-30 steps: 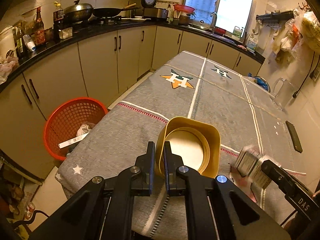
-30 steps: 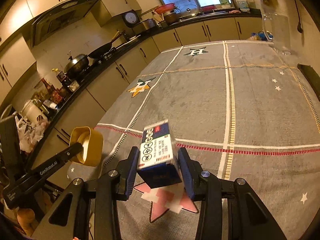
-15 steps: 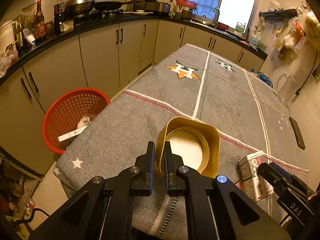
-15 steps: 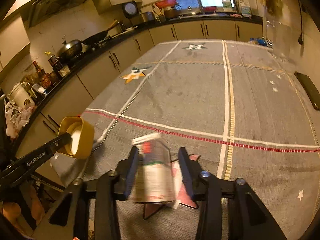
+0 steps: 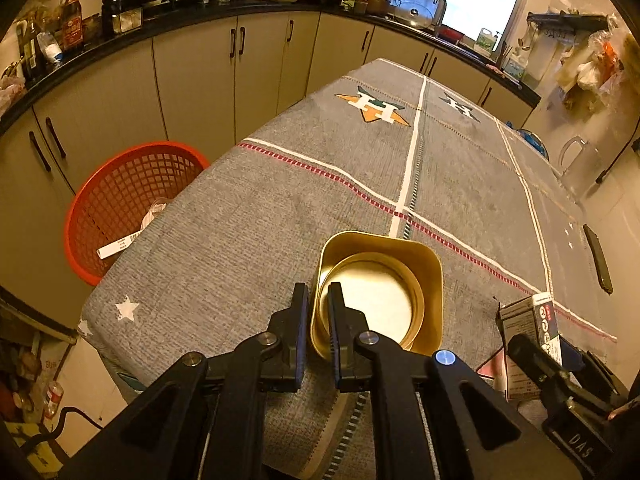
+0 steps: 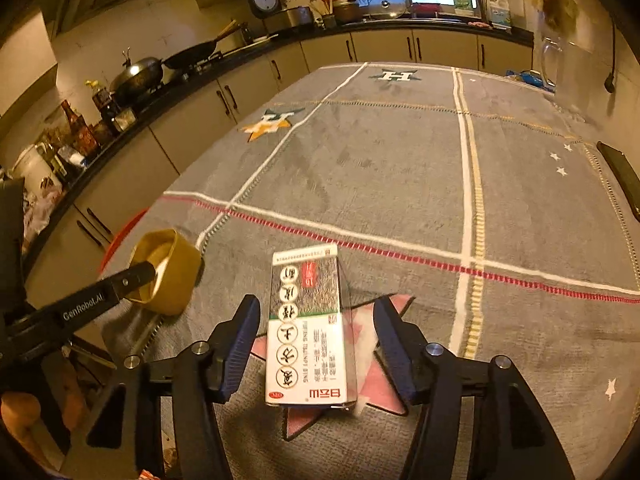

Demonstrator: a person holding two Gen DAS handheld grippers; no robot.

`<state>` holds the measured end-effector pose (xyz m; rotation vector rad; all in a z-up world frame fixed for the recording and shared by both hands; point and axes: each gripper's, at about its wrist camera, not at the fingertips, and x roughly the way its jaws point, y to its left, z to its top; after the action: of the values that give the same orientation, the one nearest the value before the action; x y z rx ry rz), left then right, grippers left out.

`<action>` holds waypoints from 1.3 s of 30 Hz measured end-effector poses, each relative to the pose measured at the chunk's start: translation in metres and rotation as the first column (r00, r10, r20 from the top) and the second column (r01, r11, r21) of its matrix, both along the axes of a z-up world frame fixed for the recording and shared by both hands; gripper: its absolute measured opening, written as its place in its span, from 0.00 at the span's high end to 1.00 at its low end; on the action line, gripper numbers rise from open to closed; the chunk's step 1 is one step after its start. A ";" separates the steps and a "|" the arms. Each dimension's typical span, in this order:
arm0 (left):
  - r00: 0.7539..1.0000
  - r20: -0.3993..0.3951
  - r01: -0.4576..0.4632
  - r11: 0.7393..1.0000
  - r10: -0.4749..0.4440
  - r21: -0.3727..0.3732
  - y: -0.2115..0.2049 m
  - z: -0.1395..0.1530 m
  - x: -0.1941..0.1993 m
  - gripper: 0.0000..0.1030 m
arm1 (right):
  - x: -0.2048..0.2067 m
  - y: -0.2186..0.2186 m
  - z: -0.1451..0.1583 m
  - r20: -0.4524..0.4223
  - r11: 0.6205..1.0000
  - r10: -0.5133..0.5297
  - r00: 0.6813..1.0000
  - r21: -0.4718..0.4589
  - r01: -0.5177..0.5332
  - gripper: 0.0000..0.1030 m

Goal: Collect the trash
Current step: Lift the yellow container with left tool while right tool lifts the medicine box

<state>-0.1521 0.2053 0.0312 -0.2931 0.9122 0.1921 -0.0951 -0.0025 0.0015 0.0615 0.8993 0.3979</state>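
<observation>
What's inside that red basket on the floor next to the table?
In the red basket, a long white strip with print and something crumpled and pale show through the opening. The table's edge covers part of the basket, so anything lying there is hidden.

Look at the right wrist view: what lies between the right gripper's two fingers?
A small printed carton lies on the grey tablecloth between the right gripper's fingers, which have just been opening; a gap shows at each side.
</observation>
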 end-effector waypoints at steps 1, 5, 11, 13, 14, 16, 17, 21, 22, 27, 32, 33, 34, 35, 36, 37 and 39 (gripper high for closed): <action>1.000 0.001 0.001 1.000 -0.001 0.000 0.000 0.000 0.000 0.90 | -0.001 0.002 0.000 0.002 1.000 0.002 1.000 -0.006 -0.002 0.40; 1.000 0.013 0.007 1.000 -0.007 0.009 -0.002 0.000 -0.002 0.91 | -0.004 0.006 0.001 0.017 1.000 0.017 1.000 -0.025 -0.016 0.63; 0.998 0.059 0.011 1.000 -0.012 0.027 -0.002 0.013 -0.011 0.93 | -0.013 0.006 0.012 0.067 1.000 0.027 0.997 -0.004 -0.027 0.64; 0.997 0.076 0.007 0.999 -0.010 0.043 -0.003 0.019 -0.014 0.93 | -0.015 0.006 0.015 0.077 1.000 0.029 0.997 0.003 -0.030 0.64; 0.996 0.085 0.006 0.999 -0.011 0.054 -0.004 0.022 -0.016 0.93 | -0.017 0.006 0.016 0.080 1.000 0.031 0.996 0.005 -0.031 0.64; 0.995 0.097 0.004 0.998 -0.011 0.065 -0.005 0.027 -0.019 0.93 | -0.018 0.007 0.018 0.082 0.999 0.034 0.996 0.007 -0.034 0.64; 0.994 0.105 0.002 0.997 -0.009 0.071 -0.005 0.029 -0.021 0.93 | -0.019 0.008 0.019 0.084 0.999 0.035 0.996 0.008 -0.036 0.64; 0.992 0.125 -0.004 0.996 -0.006 0.085 -0.004 0.036 -0.026 0.93 | -0.023 0.010 0.023 0.092 0.999 0.041 0.995 0.011 -0.042 0.64; 0.992 0.130 -0.006 0.996 -0.005 0.088 -0.004 0.037 -0.027 0.93 | -0.025 0.010 0.024 0.095 0.999 0.042 0.995 0.012 -0.043 0.64; 0.988 0.153 -0.010 0.996 -0.004 0.090 -0.002 0.043 -0.036 0.93 | -0.031 0.014 0.029 0.109 0.998 0.054 0.993 0.018 -0.057 0.64; 0.986 0.164 -0.018 0.996 0.003 0.088 0.001 0.046 -0.042 0.93 | -0.037 0.017 0.033 0.117 0.997 0.063 0.991 0.026 -0.066 0.64; 0.986 0.165 -0.021 0.996 0.007 0.083 0.002 0.047 -0.043 0.93 | -0.038 0.017 0.034 0.118 0.997 0.064 0.991 0.027 -0.067 0.64; 0.986 0.166 -0.024 0.997 0.010 0.079 0.004 0.047 -0.044 0.93 | -0.039 0.017 0.035 0.120 0.997 0.064 0.991 0.029 -0.068 0.64; 0.986 0.166 -0.027 0.997 0.014 0.074 0.006 0.048 -0.045 0.93 | -0.040 0.017 0.036 0.123 0.997 0.066 0.990 0.031 -0.070 0.64; 0.986 0.168 -0.030 0.997 0.018 0.067 0.009 0.048 -0.047 0.94 | -0.042 0.017 0.037 0.126 0.997 0.067 0.990 0.032 -0.072 0.64; 0.985 0.169 -0.032 0.998 0.021 0.062 0.011 0.049 -0.048 0.94 | -0.043 0.018 0.038 0.129 0.997 0.069 0.989 0.032 -0.073 0.64; 0.985 0.171 -0.040 0.997 0.029 0.061 0.014 0.049 -0.052 0.94 | -0.046 0.019 0.040 0.137 0.996 0.074 0.988 0.034 -0.079 0.64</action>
<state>-0.2040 0.2194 0.0806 -0.2616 0.7307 0.2248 -0.1412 0.0163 0.0418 0.0359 0.7613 0.4860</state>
